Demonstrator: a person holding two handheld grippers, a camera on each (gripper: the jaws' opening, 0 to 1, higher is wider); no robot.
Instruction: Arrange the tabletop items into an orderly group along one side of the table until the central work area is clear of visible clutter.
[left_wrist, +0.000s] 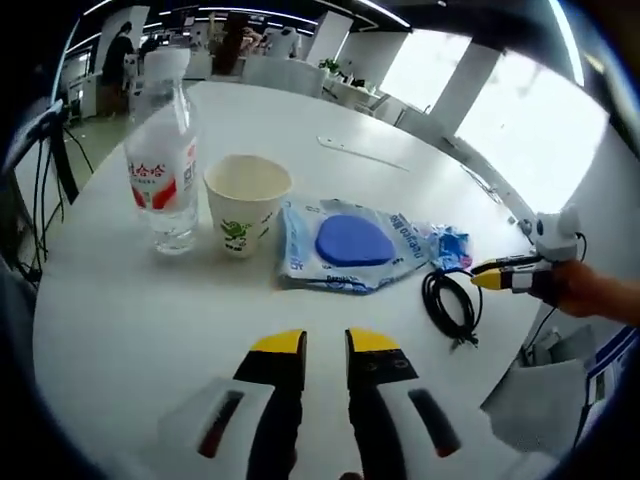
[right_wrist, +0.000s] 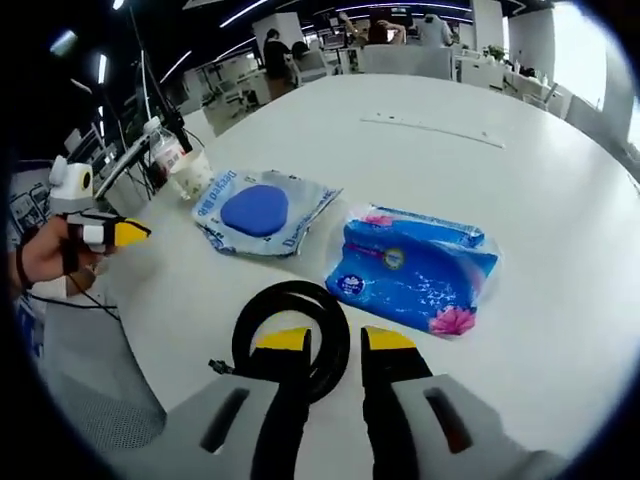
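In the left gripper view, a water bottle (left_wrist: 162, 160) stands at upper left, just beside a paper cup (left_wrist: 245, 203). Right of the cup lies a clear pouch with a blue pad (left_wrist: 350, 244), then a blue tissue pack (left_wrist: 448, 245) and a coiled black cable (left_wrist: 452, 303) at right centre. The left gripper (left_wrist: 326, 344) sits at the bottom centre — jaws slightly parted, holding nothing, above the white table (left_wrist: 120, 330).

In the right gripper view, the right gripper (right_wrist: 335, 340) occupies the bottom centre — jaws apart, empty, with the cable coil just ahead of its tips.
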